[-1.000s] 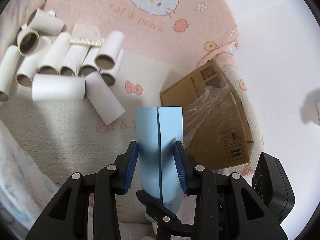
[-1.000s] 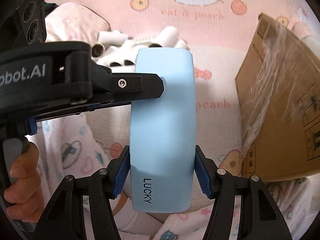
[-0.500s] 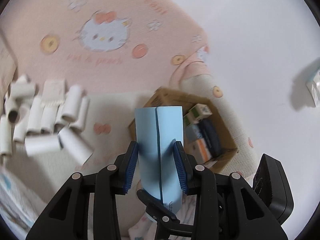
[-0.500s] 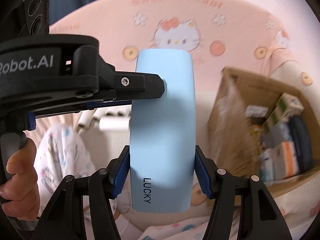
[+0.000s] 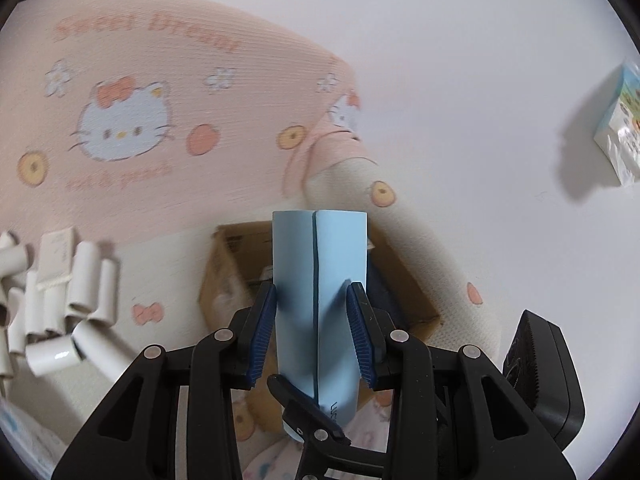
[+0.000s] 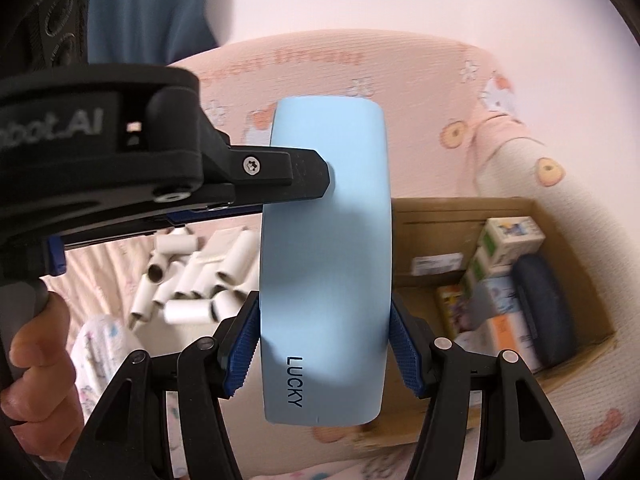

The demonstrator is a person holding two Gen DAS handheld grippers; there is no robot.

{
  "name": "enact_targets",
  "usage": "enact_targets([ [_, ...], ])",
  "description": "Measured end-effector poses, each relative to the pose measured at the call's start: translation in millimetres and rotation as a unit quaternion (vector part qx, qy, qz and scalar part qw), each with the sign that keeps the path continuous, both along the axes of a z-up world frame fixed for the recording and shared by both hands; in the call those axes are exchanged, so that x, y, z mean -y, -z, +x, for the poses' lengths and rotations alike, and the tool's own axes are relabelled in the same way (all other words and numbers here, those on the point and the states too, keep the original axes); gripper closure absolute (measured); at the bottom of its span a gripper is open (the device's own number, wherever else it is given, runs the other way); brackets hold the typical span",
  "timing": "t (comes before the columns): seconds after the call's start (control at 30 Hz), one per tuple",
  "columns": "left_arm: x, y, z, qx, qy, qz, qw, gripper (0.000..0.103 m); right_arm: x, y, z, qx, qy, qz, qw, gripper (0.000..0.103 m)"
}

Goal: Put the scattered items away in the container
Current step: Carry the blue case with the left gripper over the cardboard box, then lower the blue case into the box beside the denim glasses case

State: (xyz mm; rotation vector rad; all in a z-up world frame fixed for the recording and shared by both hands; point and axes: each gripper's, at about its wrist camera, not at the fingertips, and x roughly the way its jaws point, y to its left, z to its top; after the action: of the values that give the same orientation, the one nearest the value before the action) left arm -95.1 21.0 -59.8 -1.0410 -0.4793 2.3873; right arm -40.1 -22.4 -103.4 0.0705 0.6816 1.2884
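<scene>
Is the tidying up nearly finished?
Not yet. Some packets already sit in the cardboard box. Both grippers, left and right, grip the blue LUCKY case, not yet in the box. A pile of white paper tubes remains on the bed.

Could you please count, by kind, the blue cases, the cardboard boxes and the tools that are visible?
Light blue oblong hard case marked LUCKY: 1
Open brown cardboard box: 1
Black two-finger tools: 2 (left tool, right tool)
Total: 4
</scene>
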Motion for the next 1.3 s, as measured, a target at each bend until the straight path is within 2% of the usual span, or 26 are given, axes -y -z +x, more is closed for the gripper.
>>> enact_targets([
  [0.1, -19.1, -0.9, -15.0, 0.007, 0.011, 0.007, 0.9999, 0.063, -2.2, 3.5, 19.8, 0.017, 0.015, -0.008, 1.000, 0.045],
  [0.23, -40.1, -1.9, -33.6, 0.020, 0.030, 0.052, 0.9980, 0.063, 0.0, 2.1, 47.2, 0.036, 0.034, -0.018, 0.999, 0.045],
  [0.4, -73.9, 3.4, -46.6, 0.017, 0.049, 0.058, 0.9969, 0.064, 0.9, 8.2, 74.0, 0.053, 0.037, -0.037, 0.997, 0.045],
  [0.53, -95.8, 20.1, -61.9, 0.039, 0.057, 0.051, 0.9963, 0.064, -2.9, 23.6, 102.5, 0.027, 0.011, -0.054, 0.998, 0.045],
  [0.63, -110.8, 42.3, -78.2, 0.080, 0.064, 0.040, 0.9940, 0.064, -6.2, 39.2, 122.7, 0.006, -0.014, -0.066, 0.998, 0.045],
  [0.73, -120.4, 73.1, -96.7, 0.132, 0.071, 0.057, 0.9870, 0.066, -10.1, 55.2, 141.3, 0.003, -0.044, -0.087, 0.995, 0.045],
  [0.8, -125.4, 91.6, -107.2, 0.165, 0.077, 0.083, 0.9798, 0.076, -15.1, 66.3, 156.5, -0.009, -0.049, -0.112, 0.992, 0.045],
  [0.83, -129.3, 100.8, -111.6, 0.180, 0.085, 0.101, 0.9747, 0.078, -19.0, 72.6, 163.6, -0.018, -0.053, -0.129, 0.990, 0.045],
  [0.93, -145.2, 119.6, -115.3, 0.207, 0.104, 0.126, 0.9647, 0.080, -29.2, 91.4, 178.7, -0.057, -0.061, -0.171, 0.982, 0.045],
  [0.97, -150.5, 126.2, -117.0, 0.216, 0.111, 0.130, 0.9613, 0.081, -29.4, 95.0, 181.8, -0.067, -0.060, -0.169, 0.982, 0.045],
  [1.0, -151.6, 129.9, -119.4, 0.216, 0.108, 0.133, 0.9612, 0.081, -31.3, 97.3, 183.5, -0.064, -0.059, -0.174, 0.981, 0.045],
  [1.1, -153.4, 136.3, -123.5, 0.227, 0.101, 0.127, 0.9603, 0.081, -33.8, 99.1, 177.3, -0.030, -0.061, -0.192, 0.979, 0.045],
  [1.23, -145.1, 144.0, -127.5, 0.233, 0.070, 0.095, 0.9653, 0.081, -37.5, 102.1, 168.3, 0.000, -0.073, -0.214, 0.974, 0.045],
  [1.3, -139.3, 150.4, -129.5, 0.245, 0.054, 0.088, 0.9639, 0.071, -39.3, 105.6, 166.3, 0.004, -0.079, -0.225, 0.971, 0.045],
])
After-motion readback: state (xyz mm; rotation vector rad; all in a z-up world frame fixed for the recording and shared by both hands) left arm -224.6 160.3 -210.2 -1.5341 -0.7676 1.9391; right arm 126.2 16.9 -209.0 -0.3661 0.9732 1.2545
